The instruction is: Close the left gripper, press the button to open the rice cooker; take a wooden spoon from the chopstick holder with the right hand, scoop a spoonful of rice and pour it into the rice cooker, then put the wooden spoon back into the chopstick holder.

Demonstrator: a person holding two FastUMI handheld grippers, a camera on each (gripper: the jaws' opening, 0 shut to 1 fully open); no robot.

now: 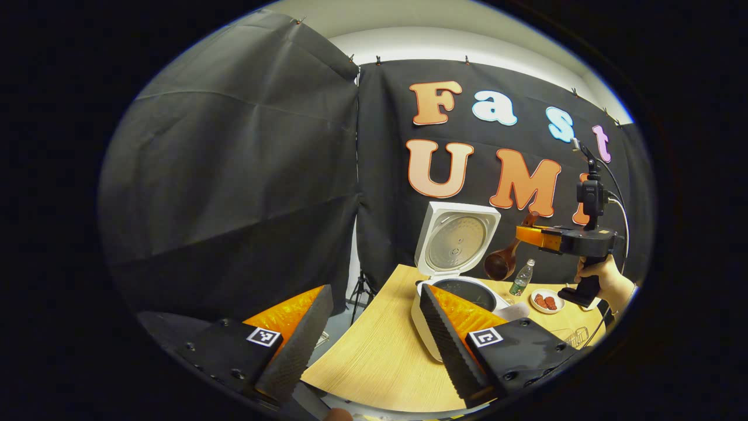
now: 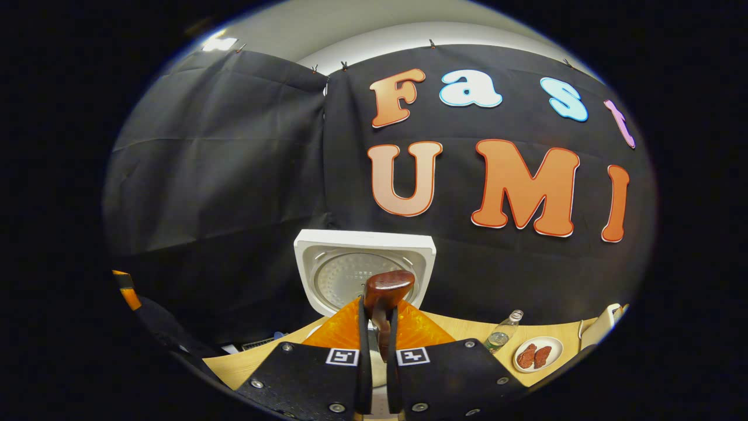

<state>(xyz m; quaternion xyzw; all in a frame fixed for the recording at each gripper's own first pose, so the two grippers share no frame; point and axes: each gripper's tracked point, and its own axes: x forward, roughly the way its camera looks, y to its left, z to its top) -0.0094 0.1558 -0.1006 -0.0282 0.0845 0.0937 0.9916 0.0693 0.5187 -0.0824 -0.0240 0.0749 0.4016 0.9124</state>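
Rice cooker (image 1: pixel 453 275) standing open at centre-right of the left gripper view, lid (image 1: pixel 457 244) raised upright, dark inner pot below it; in the right gripper view, lid (image 2: pixel 363 275) dead centre, above the fingers. Button step judged done.

Right gripper (image 1: pixel 522 234) at the right of the left gripper view, hand (image 1: pixel 608 278) on its grip, fingers clamped on the handle of the wooden spoon (image 1: pixel 506 257), bowl hanging down beside the lid, above the pot's far edge. In the right gripper view, right gripper (image 2: pixel 374 327) narrow, pinching the wooden spoon (image 2: pixel 385 295) at bottom centre.

Left gripper (image 1: pixel 374 327) spread wide across the bottom of its own view, holding nothing.

Step in hand judged to be the pour into the cooker, or the carry toward it. Next move calls for tipping the bowl over the pot, then returning the spoon.

Hard to tell: rice in the bowl or none. Pot mostly hidden behind a left finger. Spoon bowl seen edge-on in the right gripper view.
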